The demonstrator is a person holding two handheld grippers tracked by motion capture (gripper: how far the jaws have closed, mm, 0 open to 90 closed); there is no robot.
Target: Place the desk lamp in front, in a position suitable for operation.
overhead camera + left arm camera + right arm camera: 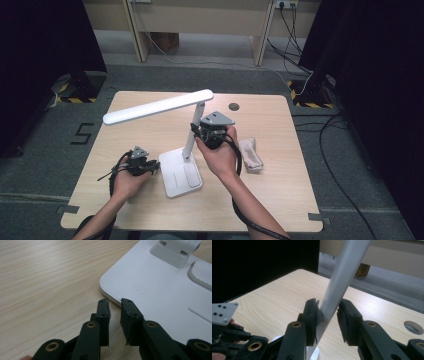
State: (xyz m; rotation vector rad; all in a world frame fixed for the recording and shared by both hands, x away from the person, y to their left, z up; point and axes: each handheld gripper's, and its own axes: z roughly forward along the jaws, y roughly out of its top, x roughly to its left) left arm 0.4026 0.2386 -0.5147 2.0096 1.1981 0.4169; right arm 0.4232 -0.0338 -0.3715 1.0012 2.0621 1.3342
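A white desk lamp (175, 145) stands near the middle of the tabletop (260, 200). Its flat foot (160, 292) lies on the wood, and its thin post (337, 290) goes up from the back of the foot, leaning a little.

The right tongs (328, 312) are around the post, low down near the foot. One black pad touches the post; the other pad has a small gap beside it, so the tongs are spread a bit and not pinching. This looks like a way to steady or tip the post.

The left tongs (115, 302) sit low at the near corner of the foot, close to the round power mark (141, 290). They are almost pressed together with nothing between them, and seem ready to hold the foot down or poke the mark.

The long light bar (157, 106) on top of the post points out to the left, sloping down a little at its far end. A folded cloth (250, 155) lies to the right of the lamp.
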